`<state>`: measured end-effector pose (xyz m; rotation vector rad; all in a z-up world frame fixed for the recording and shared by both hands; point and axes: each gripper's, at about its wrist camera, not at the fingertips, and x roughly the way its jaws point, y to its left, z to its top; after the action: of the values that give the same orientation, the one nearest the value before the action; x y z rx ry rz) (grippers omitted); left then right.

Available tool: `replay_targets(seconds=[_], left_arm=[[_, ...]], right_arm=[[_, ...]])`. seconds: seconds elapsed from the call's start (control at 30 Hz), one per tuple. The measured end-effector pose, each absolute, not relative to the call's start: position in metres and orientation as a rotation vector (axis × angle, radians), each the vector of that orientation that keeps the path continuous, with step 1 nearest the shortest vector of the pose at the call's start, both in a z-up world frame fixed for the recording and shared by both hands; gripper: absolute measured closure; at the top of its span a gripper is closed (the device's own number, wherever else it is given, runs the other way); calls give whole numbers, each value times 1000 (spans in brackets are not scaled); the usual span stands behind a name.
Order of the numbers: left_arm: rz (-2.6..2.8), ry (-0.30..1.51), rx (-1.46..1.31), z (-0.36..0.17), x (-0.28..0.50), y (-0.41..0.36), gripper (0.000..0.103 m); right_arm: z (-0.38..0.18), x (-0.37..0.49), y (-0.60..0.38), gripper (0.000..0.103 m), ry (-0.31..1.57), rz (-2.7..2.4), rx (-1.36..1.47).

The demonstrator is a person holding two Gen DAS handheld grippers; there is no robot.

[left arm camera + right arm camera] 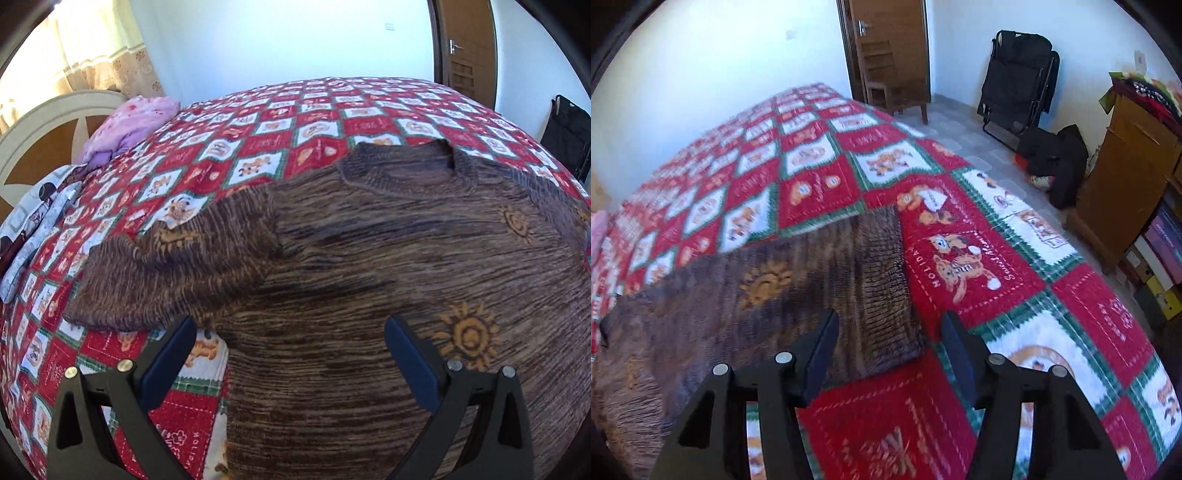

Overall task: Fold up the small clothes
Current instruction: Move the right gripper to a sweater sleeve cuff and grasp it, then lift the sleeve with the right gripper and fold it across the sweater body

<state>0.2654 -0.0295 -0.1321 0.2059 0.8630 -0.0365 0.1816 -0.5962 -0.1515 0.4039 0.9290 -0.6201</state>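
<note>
Hovering open-jawed, both tongs (290,332) (890,326) flank a brown sweater (369,258) on the quilt (258,140).

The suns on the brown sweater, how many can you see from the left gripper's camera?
3. One sun sits low on the sweater front, one higher toward the right shoulder, one on the left sleeve. More may be hidden off-frame.
</note>
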Motion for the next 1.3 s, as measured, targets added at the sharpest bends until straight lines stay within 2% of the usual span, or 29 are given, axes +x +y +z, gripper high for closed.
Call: replay_targets(seconds=[0.07,0.17,0.2,0.23,0.3,0.6,0.9,1.07,1.3], left_arm=[[-37,870,194,-134,265,-28,0],[-45,876,174,-136,265,-25,0],[-47,876,171,-137,265,-26,0],[-46,876,170,-137,264,-25,0],[-54,881,157,-137,264,-24,0],[-119,874,125,-133,259,-22,0],[-259,881,76,-126,249,-29,0],[-306,859,63,-115,246,-28,0],[-309,848,60,-106,249,-21,0]], right_arm=[[-160,185,-602,63,950,-629,424],[-160,186,-602,82,942,-607,385],[-158,186,-601,85,940,-602,377],[-155,186,-601,94,936,-605,368],[-147,189,-599,97,913,-602,350],[-100,218,-546,98,819,-471,270],[-65,263,-416,98,771,-216,85],[-73,280,-333,98,789,-66,13],[-122,295,-259,98,832,32,-29]])
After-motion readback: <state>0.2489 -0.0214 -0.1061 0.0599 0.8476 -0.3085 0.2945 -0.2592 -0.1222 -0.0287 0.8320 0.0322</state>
